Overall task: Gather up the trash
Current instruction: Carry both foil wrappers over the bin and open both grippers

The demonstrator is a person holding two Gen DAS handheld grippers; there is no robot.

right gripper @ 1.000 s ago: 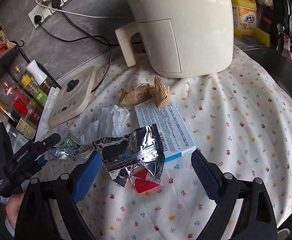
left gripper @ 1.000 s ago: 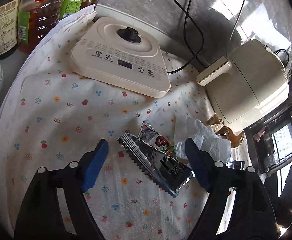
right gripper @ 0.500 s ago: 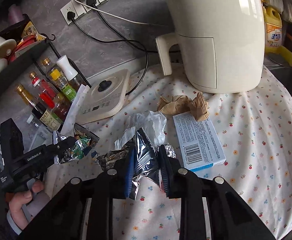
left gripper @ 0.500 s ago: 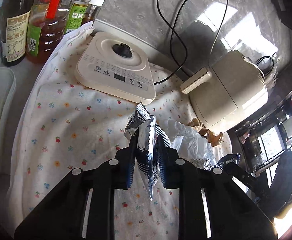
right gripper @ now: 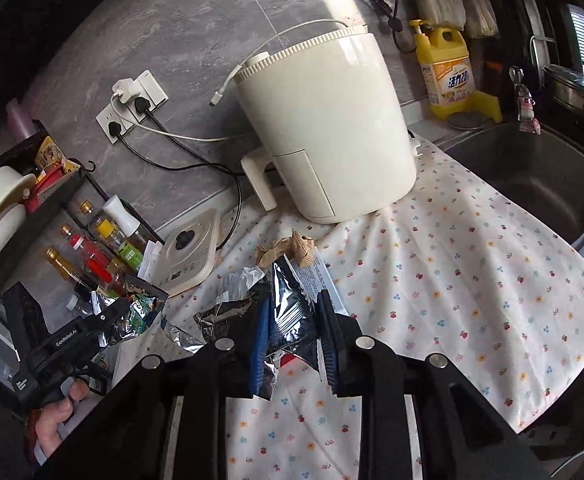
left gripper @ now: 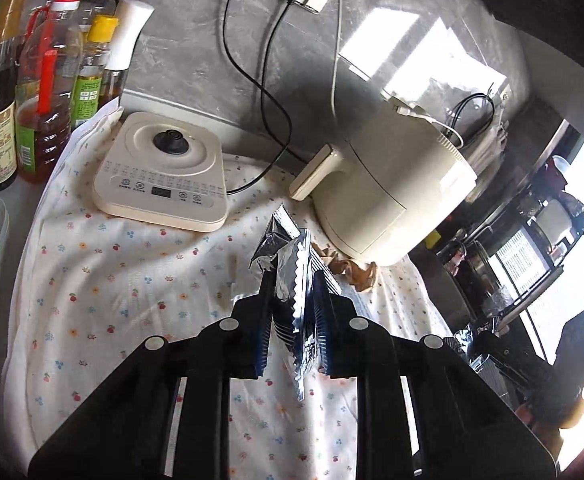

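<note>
My left gripper (left gripper: 294, 312) is shut on a silver foil wrapper (left gripper: 298, 276) with a zigzag edge and holds it above the floral cloth (left gripper: 123, 280). It also shows in the right wrist view (right gripper: 103, 316), with the wrapper (right gripper: 139, 304) in it. My right gripper (right gripper: 294, 328) is shut on a dark foil snack bag (right gripper: 292, 304), lifted off the cloth (right gripper: 452, 280). Crumpled brown paper (right gripper: 287, 248), a white printed box (right gripper: 316, 276) and crumpled foil and plastic (right gripper: 231, 296) lie on the cloth below.
A cream air fryer (right gripper: 332, 128) stands at the back, a flat cream kettle base (left gripper: 163, 172) to its left. Oil and sauce bottles (left gripper: 39, 80) line the left. A sink (right gripper: 532, 176) lies right, with a yellow detergent bottle (right gripper: 448, 72) behind.
Both grippers closed on their wrappers and lifted them off the cloth. Both have risen and pulled back, so more of the counter shows.
</note>
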